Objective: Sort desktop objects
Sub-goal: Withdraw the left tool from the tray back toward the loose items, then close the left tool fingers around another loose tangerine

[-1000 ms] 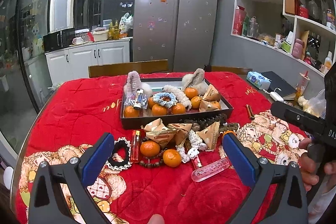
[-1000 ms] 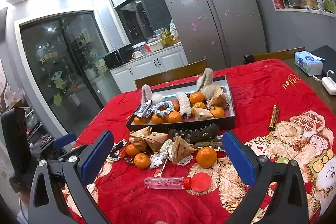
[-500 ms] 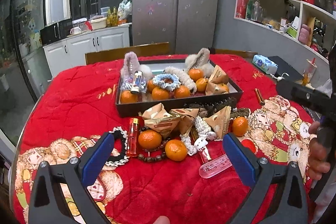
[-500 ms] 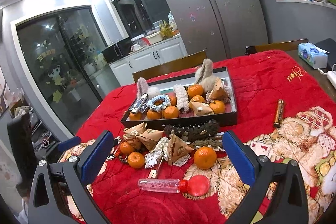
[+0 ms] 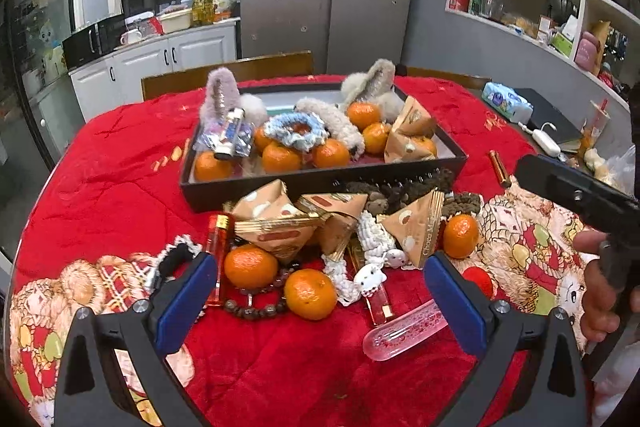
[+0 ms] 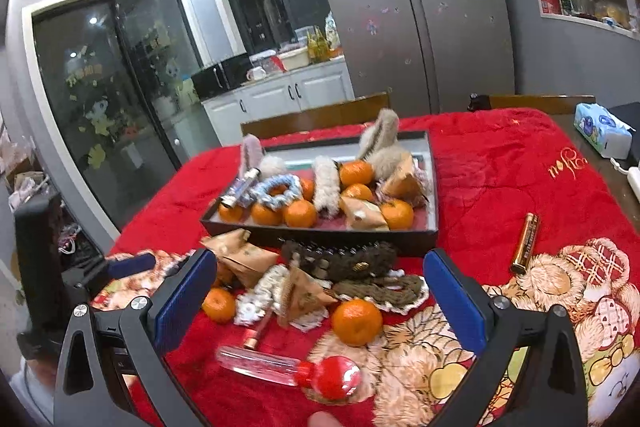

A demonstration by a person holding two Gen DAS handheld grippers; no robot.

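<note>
A dark tray (image 5: 320, 183) holds tangerines, fluffy hair clips, a blue scrunchie (image 5: 298, 131) and snack packets. In front of it lies a loose pile: brown snack packets (image 5: 280, 223), three tangerines (image 5: 310, 293), a red lighter (image 5: 218, 239), a bead bracelet (image 5: 256, 309), a black scrunchie (image 5: 176, 259) and a clear tube (image 5: 404, 331). My left gripper (image 5: 320, 299) hangs open just before this pile. In the right wrist view my right gripper (image 6: 320, 303) is open too, near a tangerine (image 6: 356, 321), the red-capped tube (image 6: 280, 367) and a dark hair clip (image 6: 340, 259). Neither holds anything.
A gold cylinder (image 6: 526, 243) lies alone on the red cloth right of the tray. A tissue pack (image 6: 602, 129) and a white charger (image 5: 544, 139) sit at the table's right edge. Wooden chair backs (image 5: 228, 73) stand behind the table. A hand (image 5: 600, 291) holds the right gripper's body.
Both grippers have come lower and closer to the pile in front of the tray. Their jaws stayed open, and no object has moved.
</note>
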